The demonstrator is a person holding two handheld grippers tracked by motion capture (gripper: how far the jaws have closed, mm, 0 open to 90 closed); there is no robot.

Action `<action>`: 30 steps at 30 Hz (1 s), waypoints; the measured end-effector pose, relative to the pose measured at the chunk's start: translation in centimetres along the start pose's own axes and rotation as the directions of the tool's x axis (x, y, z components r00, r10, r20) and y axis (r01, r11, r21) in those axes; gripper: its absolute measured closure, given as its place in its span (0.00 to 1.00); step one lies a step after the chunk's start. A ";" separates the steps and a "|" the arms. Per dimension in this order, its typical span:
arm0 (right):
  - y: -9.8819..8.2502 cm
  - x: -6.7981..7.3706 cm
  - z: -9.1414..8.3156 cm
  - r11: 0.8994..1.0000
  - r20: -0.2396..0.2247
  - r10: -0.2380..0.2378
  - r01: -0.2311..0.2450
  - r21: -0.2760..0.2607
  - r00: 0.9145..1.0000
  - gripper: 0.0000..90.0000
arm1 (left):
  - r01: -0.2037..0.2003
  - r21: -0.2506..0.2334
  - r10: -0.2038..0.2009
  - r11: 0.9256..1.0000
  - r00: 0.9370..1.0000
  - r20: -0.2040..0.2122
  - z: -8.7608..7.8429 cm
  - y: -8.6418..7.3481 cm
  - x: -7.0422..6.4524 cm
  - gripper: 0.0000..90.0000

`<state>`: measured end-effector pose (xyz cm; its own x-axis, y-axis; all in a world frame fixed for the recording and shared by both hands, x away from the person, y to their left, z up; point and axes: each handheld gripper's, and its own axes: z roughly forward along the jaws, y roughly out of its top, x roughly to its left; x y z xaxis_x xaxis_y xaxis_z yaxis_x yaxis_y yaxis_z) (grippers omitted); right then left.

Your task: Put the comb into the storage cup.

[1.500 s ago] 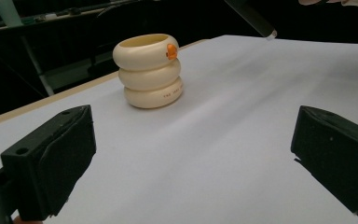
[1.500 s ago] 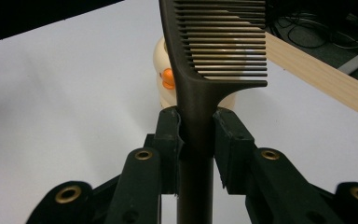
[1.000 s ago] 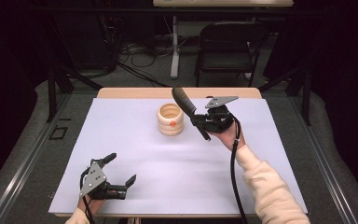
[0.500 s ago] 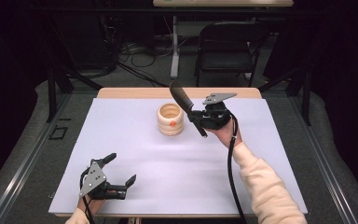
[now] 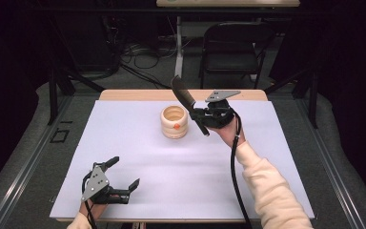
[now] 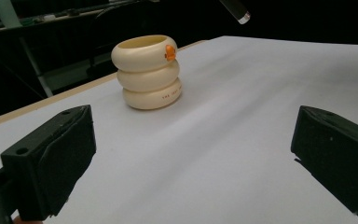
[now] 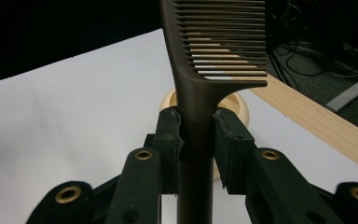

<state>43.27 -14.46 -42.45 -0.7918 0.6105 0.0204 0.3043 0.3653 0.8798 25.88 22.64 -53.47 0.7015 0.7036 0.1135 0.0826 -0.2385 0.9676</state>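
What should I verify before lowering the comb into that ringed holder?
1. Grip: right hand-held gripper shut on the comb handle: ok.
2. Comb raised off the table, beside the holder: ok.
3. Comb tilted, its low end not over the mouth: not ok.
4. Holder upright, mouth open: ok.
5. Holder inside unobstructed: cannot tell.
6. Left hand-held gripper open at the near edge, well apart from the holder: ok.

Comb (image 7: 200,93) in my right gripper (image 7: 197,135): dark brown plastic, smooth, faint sheen. Ringed holder (image 6: 147,70), upper left of my left gripper view: glossy cream plastic. Table cover (image 5: 138,157): matt white sheet. Table edge (image 5: 138,95): pale wood. My jaws: matt black plastic.
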 end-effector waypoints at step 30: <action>1.5 -0.3 1.1 0.999 -0.004 -0.005 0.005 -0.043 1.000 0.81 | 0.004 -0.002 -0.004 1.000 1.000 0.001 0.0 0.0 0.1 0.00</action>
<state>44.52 -13.34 -41.70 -0.7951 0.6062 0.0177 0.2774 0.3376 0.8995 25.95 22.69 -53.51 0.7017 0.7040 0.1097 0.0840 -0.2346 0.9684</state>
